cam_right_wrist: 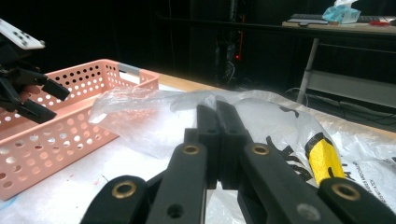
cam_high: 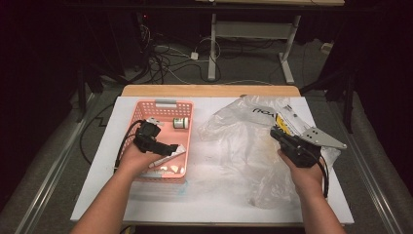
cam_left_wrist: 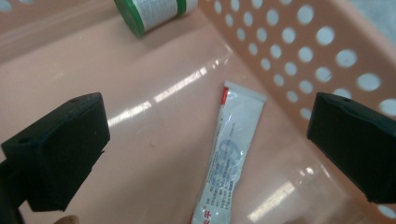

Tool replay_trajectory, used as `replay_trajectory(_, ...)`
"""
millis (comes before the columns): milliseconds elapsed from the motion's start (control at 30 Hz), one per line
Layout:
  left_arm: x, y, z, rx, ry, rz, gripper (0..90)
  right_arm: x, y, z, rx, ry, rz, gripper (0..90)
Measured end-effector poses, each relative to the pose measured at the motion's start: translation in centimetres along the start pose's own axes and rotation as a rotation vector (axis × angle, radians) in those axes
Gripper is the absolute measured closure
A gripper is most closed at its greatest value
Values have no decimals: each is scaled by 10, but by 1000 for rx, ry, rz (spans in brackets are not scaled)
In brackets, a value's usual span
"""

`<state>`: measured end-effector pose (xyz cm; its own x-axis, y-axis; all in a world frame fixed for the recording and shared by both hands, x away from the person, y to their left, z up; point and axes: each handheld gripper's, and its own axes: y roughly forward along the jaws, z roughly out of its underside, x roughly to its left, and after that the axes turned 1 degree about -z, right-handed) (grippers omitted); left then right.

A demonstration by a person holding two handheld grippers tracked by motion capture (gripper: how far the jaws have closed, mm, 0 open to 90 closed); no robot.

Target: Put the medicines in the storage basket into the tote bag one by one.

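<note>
- Left gripper [cam_high: 168, 147]: inside the pink basket [cam_high: 141, 108], jaws spread wide with nothing clamped. In the left gripper view the jaws frame the basket floor.
- White sachet [cam_left_wrist: 229, 154]: flat on the basket floor, between the left gripper's two jaws and below them, nearer the right-hand jaw, touching neither. Red print at both ends, blue print in the middle. It lies just beside the perforated basket wall [cam_left_wrist: 299, 51].
- Small jar [cam_left_wrist: 152, 13]: white label with green bands, on its side, beyond the left gripper's jaw tips, well apart from the sachet.
- Right gripper [cam_high: 276, 133]: jaws pressed together, clenched on the clear plastic bag [cam_high: 234, 131]; in the right gripper view the film gathers at the closed tips.
- Plastic bag: crumpled on the white counter [cam_high: 97, 195], spreading ahead of and around the right gripper; black lettering on it.
- Yellow object [cam_right_wrist: 323, 158]: black cap, inside the bag, just right of the right gripper's jaws.
- Pink basket: to the left of the right gripper, apart from the bag.
</note>
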<state>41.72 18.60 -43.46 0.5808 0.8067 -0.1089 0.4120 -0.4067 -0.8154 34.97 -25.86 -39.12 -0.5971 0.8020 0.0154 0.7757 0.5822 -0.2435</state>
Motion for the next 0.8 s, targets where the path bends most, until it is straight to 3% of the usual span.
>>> replay_trajectory(100,0,7,-1,62,11,0,2,0,0,0,-3,-3,-3,900)
replay_trajectory(400,-5,16,-7,220,65,31,150,1,0,-1,-6,-1,-8,900)
replay_trajectory(500,-7,20,-8,301,104,22,172,1,0,-1,-6,1,-11,900)
replay_trajectory(600,-7,21,-8,346,129,5,234,0,-1,-1,-6,3,-11,900)
replay_trajectory(800,-10,27,-8,430,196,14,355,0,0,0,-8,4,-14,900)
